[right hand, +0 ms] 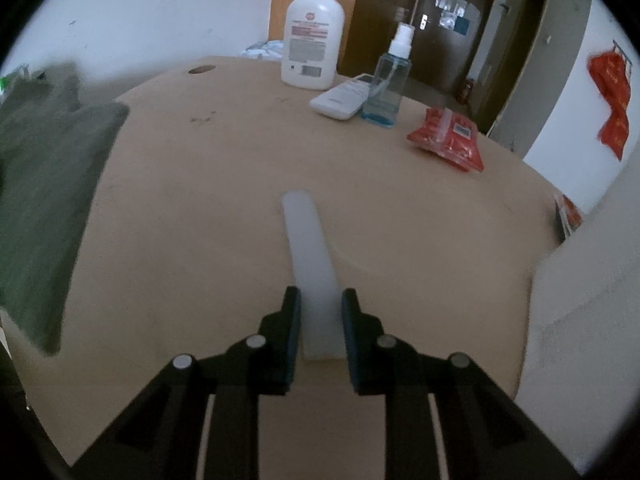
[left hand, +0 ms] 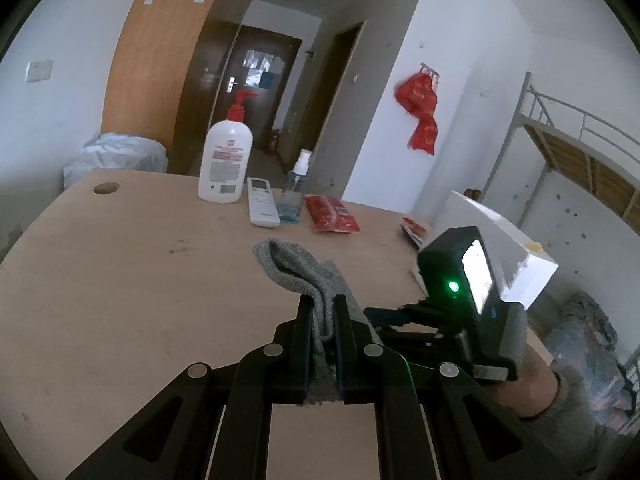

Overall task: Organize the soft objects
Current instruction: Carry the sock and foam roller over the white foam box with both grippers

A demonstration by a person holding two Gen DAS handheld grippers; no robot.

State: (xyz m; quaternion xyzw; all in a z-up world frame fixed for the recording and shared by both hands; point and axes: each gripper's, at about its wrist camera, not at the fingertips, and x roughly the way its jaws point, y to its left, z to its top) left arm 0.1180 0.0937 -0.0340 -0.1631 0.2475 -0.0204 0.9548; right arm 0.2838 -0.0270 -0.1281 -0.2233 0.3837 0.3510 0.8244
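Note:
A grey knitted cloth point(left hand: 296, 264), folded like a sock, sticks out forward over the wooden table point(left hand: 120, 280) with my left gripper point(left hand: 323, 300) shut on its near end. A pale translucent strip point(right hand: 306, 232) lies flat on the table, pointing away. My right gripper point(right hand: 320, 300) has its near end between the pads, and both pads touch its sides. In the left wrist view the right gripper's black body point(left hand: 460, 280) and the hand holding it show at the right. A blurred grey-green cloth point(right hand: 48, 200) fills the left edge of the right wrist view.
At the table's far side stand a white pump bottle point(left hand: 226, 160), a white remote point(left hand: 262, 202), a clear spray bottle point(left hand: 294, 192) and a red packet point(left hand: 330, 214). A white box point(left hand: 508, 248) sits at the right edge. A metal bunk frame point(left hand: 568, 140) stands beyond.

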